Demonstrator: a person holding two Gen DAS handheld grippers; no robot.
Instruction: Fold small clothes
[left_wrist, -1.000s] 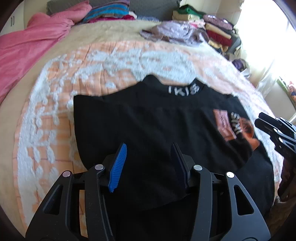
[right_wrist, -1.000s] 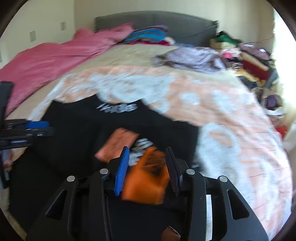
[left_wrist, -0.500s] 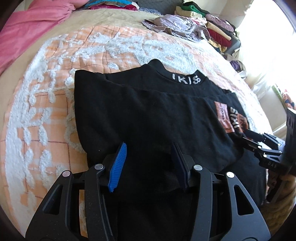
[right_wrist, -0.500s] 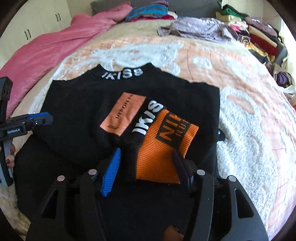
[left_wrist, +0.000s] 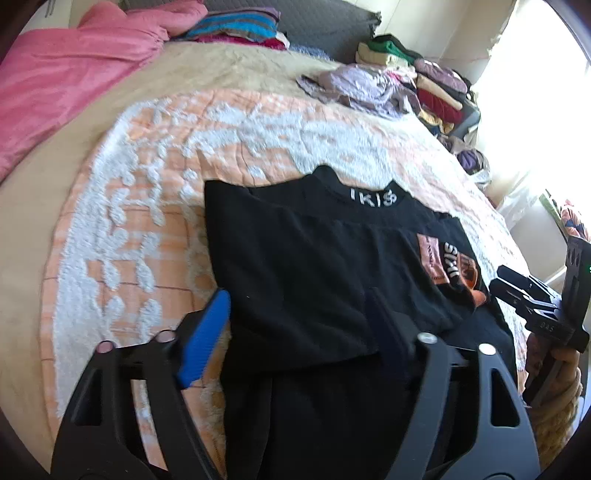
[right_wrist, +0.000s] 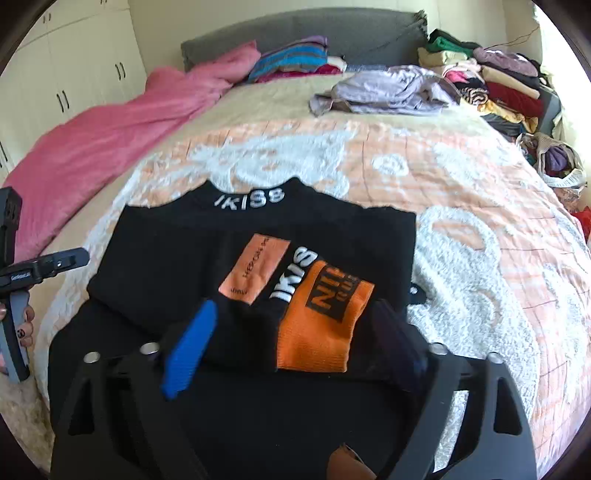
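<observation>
Fingers on both your grippers are spread wide and grasp nothing: the left gripper hovers over the near left part of the one black garment, and the right gripper hovers over its orange cuff. That single garment lies flat on the bed, on the orange-and-white bedspread, partly folded, collar lettering facing away from you and one sleeve laid across the front beside one orange patch. Farther out you have one pink blanket, one lilac heap of clothes, and two folded stacks, one by the headboard and one along the right edge.
</observation>
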